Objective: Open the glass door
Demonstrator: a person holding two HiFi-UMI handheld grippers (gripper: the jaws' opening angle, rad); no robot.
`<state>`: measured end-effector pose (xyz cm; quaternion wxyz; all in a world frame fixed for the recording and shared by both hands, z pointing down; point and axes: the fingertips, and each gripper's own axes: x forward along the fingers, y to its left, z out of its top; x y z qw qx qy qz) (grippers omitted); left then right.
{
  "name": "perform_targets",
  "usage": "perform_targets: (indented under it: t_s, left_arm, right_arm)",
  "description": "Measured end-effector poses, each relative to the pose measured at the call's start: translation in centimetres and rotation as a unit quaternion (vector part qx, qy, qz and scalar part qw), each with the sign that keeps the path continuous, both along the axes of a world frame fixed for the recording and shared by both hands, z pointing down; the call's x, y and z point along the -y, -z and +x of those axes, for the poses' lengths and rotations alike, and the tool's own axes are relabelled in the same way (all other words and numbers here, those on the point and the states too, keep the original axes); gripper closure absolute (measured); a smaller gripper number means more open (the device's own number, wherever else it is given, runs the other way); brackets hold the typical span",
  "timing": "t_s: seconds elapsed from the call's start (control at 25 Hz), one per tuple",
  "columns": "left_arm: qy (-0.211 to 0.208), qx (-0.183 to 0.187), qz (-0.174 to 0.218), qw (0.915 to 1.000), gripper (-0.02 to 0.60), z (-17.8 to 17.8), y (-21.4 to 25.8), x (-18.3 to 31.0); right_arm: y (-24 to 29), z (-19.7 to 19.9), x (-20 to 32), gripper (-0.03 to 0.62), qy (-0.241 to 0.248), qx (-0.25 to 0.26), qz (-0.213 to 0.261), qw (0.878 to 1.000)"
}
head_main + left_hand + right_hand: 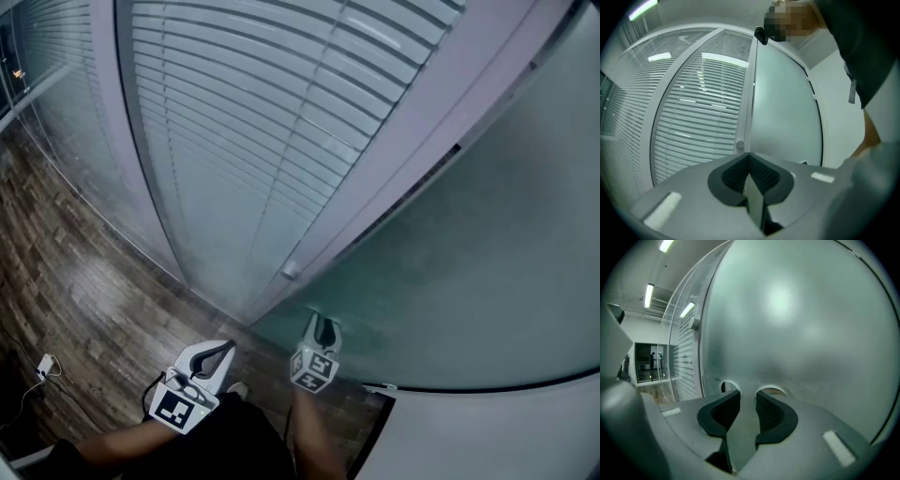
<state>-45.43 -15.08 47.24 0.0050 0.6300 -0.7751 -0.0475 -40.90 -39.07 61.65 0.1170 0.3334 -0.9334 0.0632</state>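
As seen from the head view, the right tongs [322, 325] meet the frosted glass door [487, 234] near its edge, while the left tongs [225, 350] hang just beside, off the pane. Left gripper view: left tongs [749, 158] clenched on nothing, glass door [787, 108] ahead. Right gripper view: right tongs [747, 395] released and empty, tips against the glass door [797, 310]; a steady, square push near that edge should likely swing it without slipping

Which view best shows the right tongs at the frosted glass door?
Right gripper view: the right tongs, jaws apart, tips at the frosted glass door. Head view shows them from above; left gripper view shows only the door.
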Motion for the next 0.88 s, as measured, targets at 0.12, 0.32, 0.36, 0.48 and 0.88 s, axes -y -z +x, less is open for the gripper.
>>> perform_targets:
  t_s: [0.12, 0.32, 0.36, 0.48, 0.88]
  left_arm:
    - [-0.002, 0.001, 0.003, 1.0000, 0.581, 0.5, 0.0, -0.2]
    - [-0.011, 0.007, 0.014, 0.9998, 0.581, 1.5, 0.3, -0.8]
    - [-0.017, 0.015, 0.017, 0.9996, 0.581, 1.9, 0.7, -1.1]
    - [-0.033, 0.022, 0.019, 0.9990, 0.581, 3.0, 1.4, -1.8]
    - [-0.068, -0.021, 0.031, 0.9970, 0.581, 5.0, 2.8, -5.8]
  right_arm:
    - [-0.1, 0.5, -0.1, 0.487, -0.002, 0.003, -0.003, 1.000]
    - [-0.7, 1.4, -0.8, 0.487, -0.007, 0.004, -0.012, 1.000]
    - [-0.5, 1.6, -1.2, 0.487, -0.008, 0.005, -0.012, 1.000]
    - [0.0, 2.5, -2.1, 0.488, -0.012, 0.005, -0.007, 1.000]
    - [2.3, 5.7, -7.5, 0.491, -0.013, -0.005, 0.001, 1.000]
